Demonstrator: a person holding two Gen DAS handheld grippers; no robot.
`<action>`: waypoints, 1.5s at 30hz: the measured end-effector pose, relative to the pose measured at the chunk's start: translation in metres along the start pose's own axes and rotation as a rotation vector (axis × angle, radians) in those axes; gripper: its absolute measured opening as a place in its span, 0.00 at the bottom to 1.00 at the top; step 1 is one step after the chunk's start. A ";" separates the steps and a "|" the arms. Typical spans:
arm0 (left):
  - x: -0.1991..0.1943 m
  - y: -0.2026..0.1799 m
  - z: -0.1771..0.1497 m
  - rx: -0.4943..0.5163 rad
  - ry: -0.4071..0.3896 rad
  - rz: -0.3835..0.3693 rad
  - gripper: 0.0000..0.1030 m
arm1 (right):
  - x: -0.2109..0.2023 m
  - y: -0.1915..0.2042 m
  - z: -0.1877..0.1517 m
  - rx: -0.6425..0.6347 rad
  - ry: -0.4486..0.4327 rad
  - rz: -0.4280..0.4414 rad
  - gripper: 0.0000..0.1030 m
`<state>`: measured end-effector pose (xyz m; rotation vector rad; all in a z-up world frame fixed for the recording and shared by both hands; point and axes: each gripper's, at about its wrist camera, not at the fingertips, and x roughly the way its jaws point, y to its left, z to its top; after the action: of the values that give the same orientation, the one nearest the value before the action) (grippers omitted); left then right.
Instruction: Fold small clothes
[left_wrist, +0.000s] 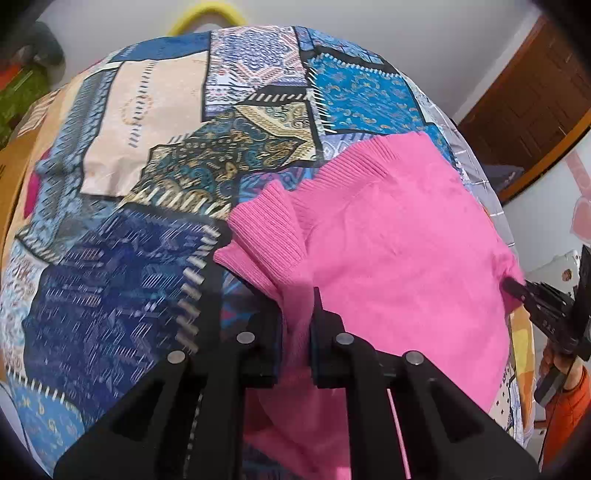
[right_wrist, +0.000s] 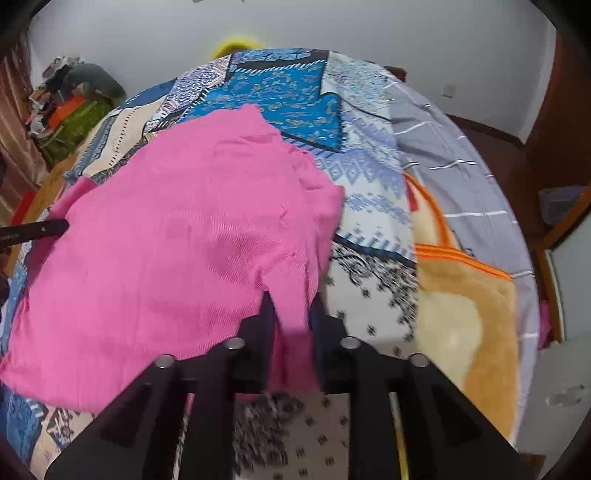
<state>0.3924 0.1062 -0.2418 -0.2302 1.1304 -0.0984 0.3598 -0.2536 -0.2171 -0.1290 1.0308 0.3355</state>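
pink knit sweater lies on patchwork bedspread, right of centre in the left wrist view; long axis runs lower left to upper right, ribbed hem toward the top, ribbed cuff pointing left. left gripper is clamped on a fold of it at the lower edge. right gripper has pink cloth between its jaws; whether the pads press cannot be told, motion blur. lower part of sweater hidden behind gripper bodies. orange sleeve cut off at right edge.
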 end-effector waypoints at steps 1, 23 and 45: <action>-0.003 0.002 -0.004 -0.011 -0.006 0.002 0.10 | -0.006 0.001 -0.002 -0.001 -0.003 -0.004 0.32; -0.081 0.035 -0.146 -0.064 0.021 0.022 0.10 | -0.034 0.136 -0.067 0.013 0.186 0.425 0.46; -0.120 0.051 -0.180 -0.109 -0.038 0.045 0.31 | -0.038 0.172 -0.077 -0.156 0.131 0.388 0.08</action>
<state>0.1767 0.1549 -0.2200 -0.3025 1.1041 0.0080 0.2213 -0.1203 -0.2150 -0.0917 1.1586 0.7687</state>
